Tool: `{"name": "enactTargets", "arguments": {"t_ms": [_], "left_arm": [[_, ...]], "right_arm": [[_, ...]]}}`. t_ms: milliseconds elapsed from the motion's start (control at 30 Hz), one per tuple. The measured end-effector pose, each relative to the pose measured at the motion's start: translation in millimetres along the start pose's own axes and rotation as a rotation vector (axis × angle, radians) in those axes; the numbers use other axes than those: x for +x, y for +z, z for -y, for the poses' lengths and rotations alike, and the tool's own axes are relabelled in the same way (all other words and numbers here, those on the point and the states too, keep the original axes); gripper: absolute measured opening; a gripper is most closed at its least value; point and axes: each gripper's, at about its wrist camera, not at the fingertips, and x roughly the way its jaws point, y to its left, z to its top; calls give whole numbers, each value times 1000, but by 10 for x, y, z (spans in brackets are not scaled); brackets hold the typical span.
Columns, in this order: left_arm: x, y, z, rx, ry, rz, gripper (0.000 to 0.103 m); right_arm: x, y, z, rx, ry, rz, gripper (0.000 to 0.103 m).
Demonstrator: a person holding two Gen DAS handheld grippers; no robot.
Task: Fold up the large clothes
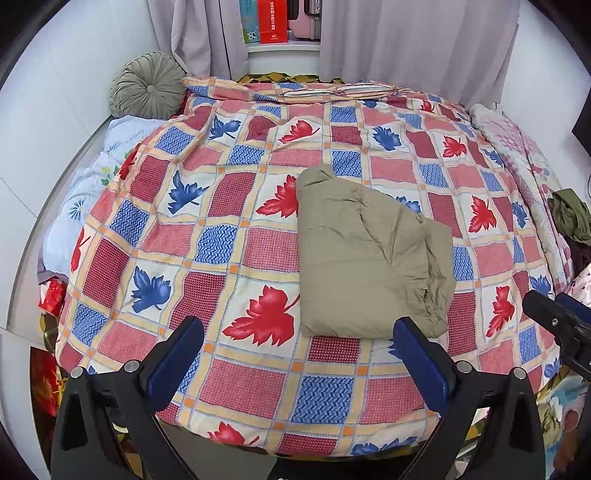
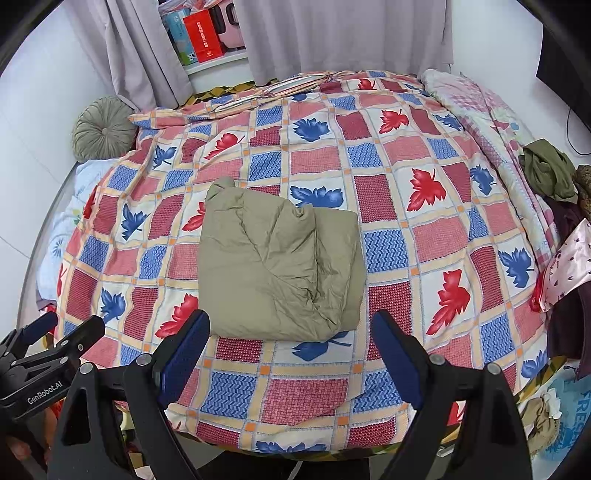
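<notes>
We hold both tongs angled down over the bed, the left tongs (image 1: 297, 349) and right tongs (image 2: 291, 345) each spread wide and gripping nothing. The folded olive garment (image 2: 280, 266) lies on the leaf-patterned checked quilt (image 1: 229, 236), just beyond the fingertips. Grey curtains (image 1: 417, 40) hang behind. The left tongs' body reads "GenRobot.AI".

"GenRobot.AI" stands in white on the black left gripper (image 2: 44, 354), left of the fingers. A blue bag (image 2: 570, 417) to their right shows "FRESH". The red box's (image 2: 203, 35) print is unreadable.
</notes>
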Motion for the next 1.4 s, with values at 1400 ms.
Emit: {"name": "enactTargets", "arguments": {"t_ms": [1400], "left_arm": [[7,56,2,5,-1,-7,103]], "right_arm": [[-5,29,0,-2,2,-1,91]]}}
